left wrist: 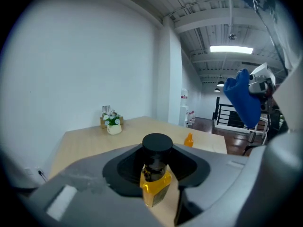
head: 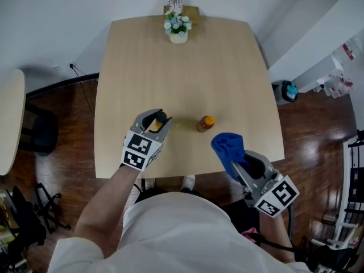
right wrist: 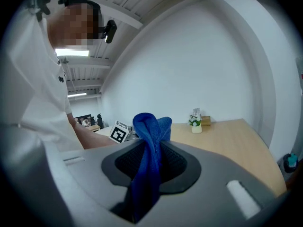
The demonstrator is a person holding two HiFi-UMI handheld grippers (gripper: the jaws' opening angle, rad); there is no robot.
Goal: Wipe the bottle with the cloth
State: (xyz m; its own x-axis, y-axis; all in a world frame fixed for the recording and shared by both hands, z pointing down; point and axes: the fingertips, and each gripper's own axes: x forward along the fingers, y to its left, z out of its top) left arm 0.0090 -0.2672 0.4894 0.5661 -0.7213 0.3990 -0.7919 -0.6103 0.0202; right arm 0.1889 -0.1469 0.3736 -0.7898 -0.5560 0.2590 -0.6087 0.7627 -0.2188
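Left tool (head: 157,121) clamps yellow black-capped bottle (left wrist: 155,183); right tool (head: 238,165) grips blue cloth (head: 227,144); label illegible.

The right gripper (right wrist: 147,176) has its grey jaws closed on a soft blue cloth (right wrist: 150,126), which stands up in a fold. Behind it is a light wooden table (right wrist: 232,141) with a small white flower pot (right wrist: 195,126) near the wall.
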